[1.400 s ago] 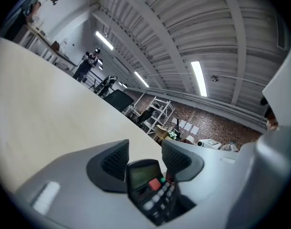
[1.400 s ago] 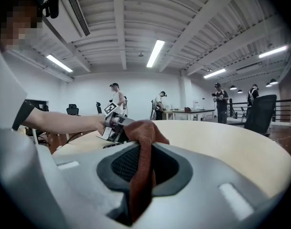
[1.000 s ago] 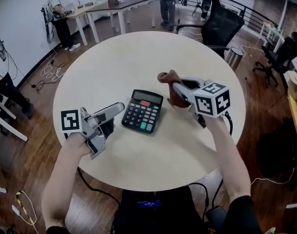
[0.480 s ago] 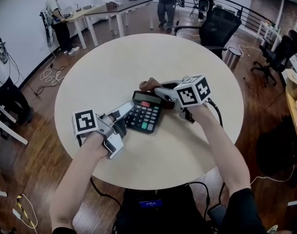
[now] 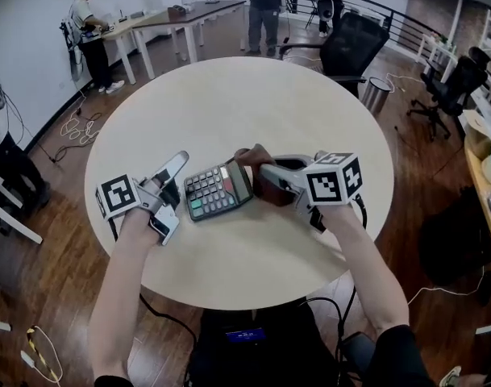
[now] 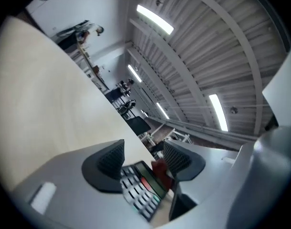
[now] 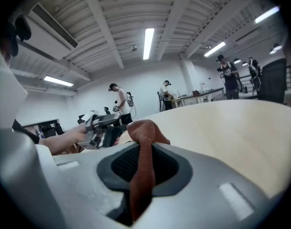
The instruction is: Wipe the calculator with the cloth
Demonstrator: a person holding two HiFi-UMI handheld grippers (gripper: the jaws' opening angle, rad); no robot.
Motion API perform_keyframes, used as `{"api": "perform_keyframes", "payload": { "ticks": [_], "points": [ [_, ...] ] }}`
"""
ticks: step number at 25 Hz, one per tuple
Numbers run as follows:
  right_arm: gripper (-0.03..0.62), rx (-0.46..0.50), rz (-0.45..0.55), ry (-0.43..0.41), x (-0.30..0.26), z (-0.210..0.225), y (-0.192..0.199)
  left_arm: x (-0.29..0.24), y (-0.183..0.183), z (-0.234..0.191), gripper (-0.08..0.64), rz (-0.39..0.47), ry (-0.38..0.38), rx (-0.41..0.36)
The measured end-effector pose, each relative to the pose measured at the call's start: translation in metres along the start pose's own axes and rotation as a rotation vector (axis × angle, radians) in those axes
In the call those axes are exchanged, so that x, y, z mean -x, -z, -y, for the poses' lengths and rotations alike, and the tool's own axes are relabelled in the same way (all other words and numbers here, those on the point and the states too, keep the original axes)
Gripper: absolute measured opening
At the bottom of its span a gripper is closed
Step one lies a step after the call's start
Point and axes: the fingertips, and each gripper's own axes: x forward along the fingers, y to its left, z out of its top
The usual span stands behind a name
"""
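Clamping claw: right claw (image 5: 260, 172), jaws pinched on the brown cloth (image 7: 141, 142).
Left claw (image 5: 175, 181): jaws apart, just been closing, pressing nothing; calculator (image 5: 217, 192) just ahead of its tips.
Cloth: bunched against the calculator's display end.
Calculator: on the round surface (image 5: 229, 103), between both claws.

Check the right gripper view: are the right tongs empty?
No, the right tongs are clamped on the brown cloth.
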Motion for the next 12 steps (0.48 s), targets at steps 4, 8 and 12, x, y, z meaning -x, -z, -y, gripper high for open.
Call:
{"api": "perform_keyframes", "payload": {
  "ticks": [4, 8, 12],
  "points": [
    [0.051, 0.049, 0.065, 0.039, -0.009, 0.019, -0.029, 0.003, 0.083, 0.078, 0.136, -0.328, 0.187, -0.185],
    [0.051, 0.138, 0.032, 0.078, -0.045, 0.03, -0.036, -0.015, 0.148, 0.079, 0.132, -0.555, 0.16, -0.358],
    [0.051, 0.177, -0.043, -0.009, -0.062, 0.015, -0.026, -0.024, 0.14, 0.059, 0.107, -0.543, 0.045, -0.475]
  ]
}}
